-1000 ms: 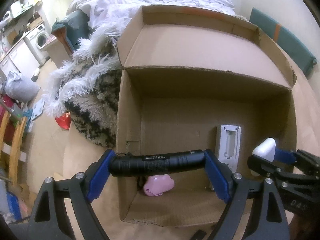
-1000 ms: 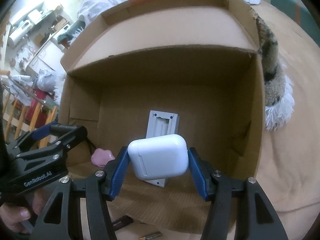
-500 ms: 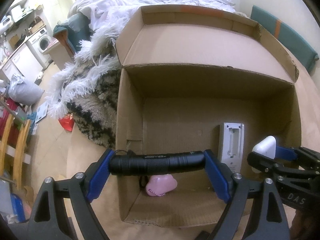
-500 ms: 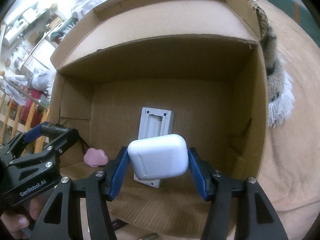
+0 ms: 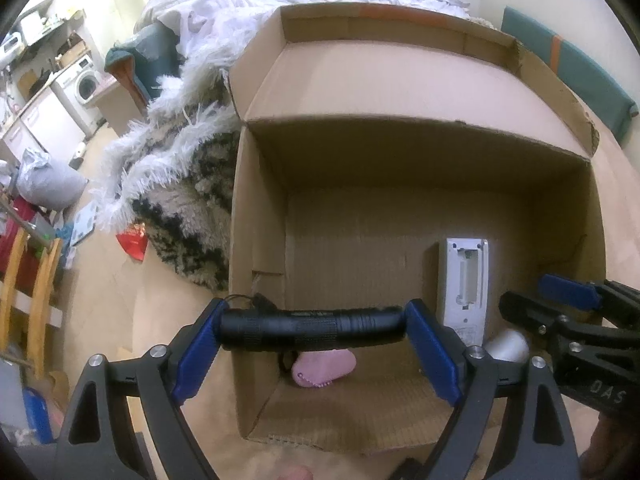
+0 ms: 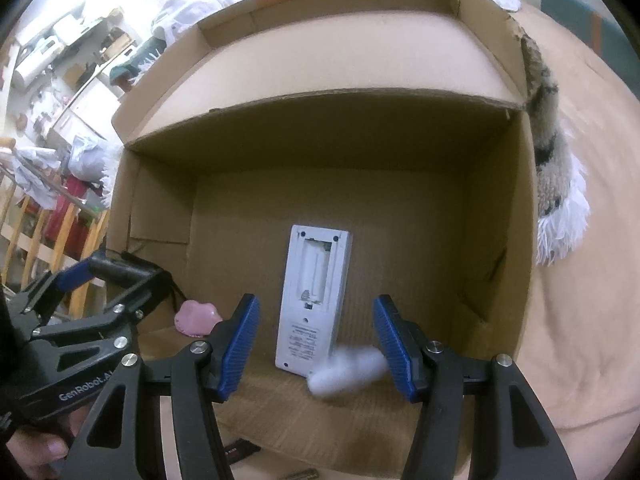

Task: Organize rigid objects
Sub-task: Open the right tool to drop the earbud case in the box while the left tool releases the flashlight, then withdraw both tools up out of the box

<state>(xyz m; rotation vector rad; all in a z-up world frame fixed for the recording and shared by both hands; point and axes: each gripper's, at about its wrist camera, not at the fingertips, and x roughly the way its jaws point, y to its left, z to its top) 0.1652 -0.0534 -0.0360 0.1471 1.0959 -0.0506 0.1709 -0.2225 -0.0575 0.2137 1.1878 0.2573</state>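
A: We have let go on the right. Half a second ago our right gripper pinched the white earbud case between its blue pads; now those fingers stand spread with nothing between them, and the case shows as a motion-blurred white shape at about 5 o'clock in the right wrist view, low in the cardboard box, just beside the lower right corner of the white remote.

B: And on the left?

A: No change. Our left gripper still pinches the black flashlight crosswise between its fingers, held over the box's near left edge. From the left wrist view the case has dropped from its earlier spot between the right fingers to 4 o'clock, below the remote.

B: What else lies in the box?

A: The pink cloud-shaped item sits at 6 o'clock, under the flashlight. The remote lies back-up, its battery bay open, as before.
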